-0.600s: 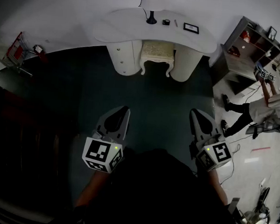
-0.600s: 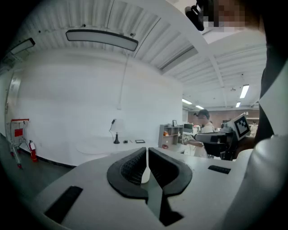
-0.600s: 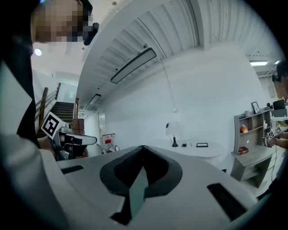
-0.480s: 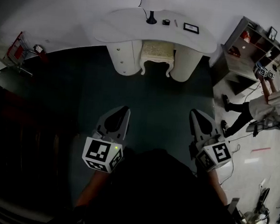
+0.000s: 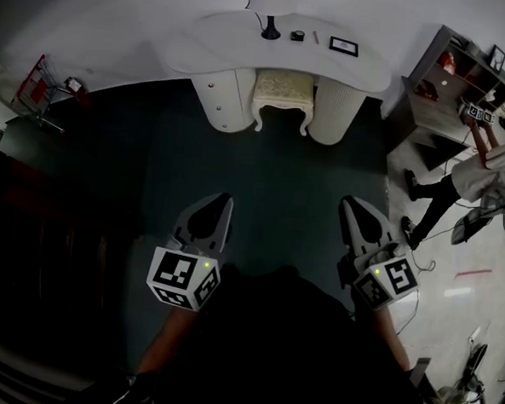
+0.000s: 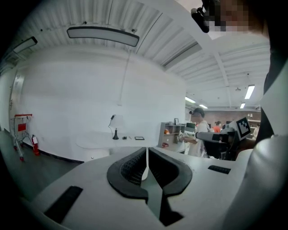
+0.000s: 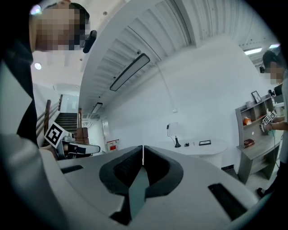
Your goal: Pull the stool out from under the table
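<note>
A cream cushioned stool (image 5: 283, 97) with curved legs stands tucked between the two round pedestals of the white curved table (image 5: 202, 49), far ahead of me across the dark carpet. My left gripper (image 5: 222, 199) and right gripper (image 5: 351, 203) hover side by side close to my body, well short of the stool, both shut with nothing between the jaws. In the left gripper view the gripper (image 6: 147, 151) points toward the distant table (image 6: 103, 140). The right gripper (image 7: 142, 156) also faces the table (image 7: 204, 146). The stool is not visible in either gripper view.
On the table stand a lamp (image 5: 270, 29), a small dark object and a picture frame (image 5: 344, 47). A grey shelf unit (image 5: 448, 76) stands at the right, with another person (image 5: 480, 181) beside it. A red cart (image 5: 36, 90) is at the far left.
The table and stool sit slightly higher in the head view. Both grippers keep nearly the same place and stay shut. The person at the right has shifted a little.
</note>
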Motion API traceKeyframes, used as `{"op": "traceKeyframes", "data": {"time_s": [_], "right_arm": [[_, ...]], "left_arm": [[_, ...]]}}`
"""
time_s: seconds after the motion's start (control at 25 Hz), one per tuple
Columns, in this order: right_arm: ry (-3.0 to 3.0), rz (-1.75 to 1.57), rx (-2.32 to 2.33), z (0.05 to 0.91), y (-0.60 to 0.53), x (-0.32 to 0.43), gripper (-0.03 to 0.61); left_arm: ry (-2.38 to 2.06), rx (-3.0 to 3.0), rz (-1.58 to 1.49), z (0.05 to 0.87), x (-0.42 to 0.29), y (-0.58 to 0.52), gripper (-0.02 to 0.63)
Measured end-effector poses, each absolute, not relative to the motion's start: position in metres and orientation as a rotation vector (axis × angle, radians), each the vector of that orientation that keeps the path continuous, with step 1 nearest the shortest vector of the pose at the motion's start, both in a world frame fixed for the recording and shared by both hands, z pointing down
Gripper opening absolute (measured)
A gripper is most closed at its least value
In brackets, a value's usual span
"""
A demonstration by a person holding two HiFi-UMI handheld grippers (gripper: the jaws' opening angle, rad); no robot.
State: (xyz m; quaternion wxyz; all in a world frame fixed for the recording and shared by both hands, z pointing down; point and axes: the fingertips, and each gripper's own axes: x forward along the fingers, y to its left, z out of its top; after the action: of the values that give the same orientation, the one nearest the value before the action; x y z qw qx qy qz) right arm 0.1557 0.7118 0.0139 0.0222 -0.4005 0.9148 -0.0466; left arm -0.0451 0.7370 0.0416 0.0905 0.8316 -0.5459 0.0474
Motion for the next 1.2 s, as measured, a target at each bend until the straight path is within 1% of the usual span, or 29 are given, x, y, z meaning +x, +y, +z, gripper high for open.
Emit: {"op": "traceKeyframes", "data": {"time_s": [0.32, 0.52, 0.8, 1.2], "right_arm": [[2.883, -0.207, -1.189, 0.013, 0.716, 0.224, 0.018], [2.887, -0.239, -1.182, 0.021, 0.714, 0.244, 0.018], [2.915, -0.265, -1.159, 0.027, 0.692, 0.238, 0.019], [2.929, -0.279, -1.213, 0.030, 0.607, 0.207, 0.020]], "left_arm": [[-1.697, 2.381, 0.165, 0.033, 0.004, 0.736, 0.026], [-1.687, 2.390, 0.170, 0.034, 0.025, 0.731, 0.026], [-1.645, 2.401, 0.159, 0.042, 0.033, 0.702, 0.026], [-1.580, 2.459, 0.141, 0.037, 0.007, 0.603, 0.026]]}}
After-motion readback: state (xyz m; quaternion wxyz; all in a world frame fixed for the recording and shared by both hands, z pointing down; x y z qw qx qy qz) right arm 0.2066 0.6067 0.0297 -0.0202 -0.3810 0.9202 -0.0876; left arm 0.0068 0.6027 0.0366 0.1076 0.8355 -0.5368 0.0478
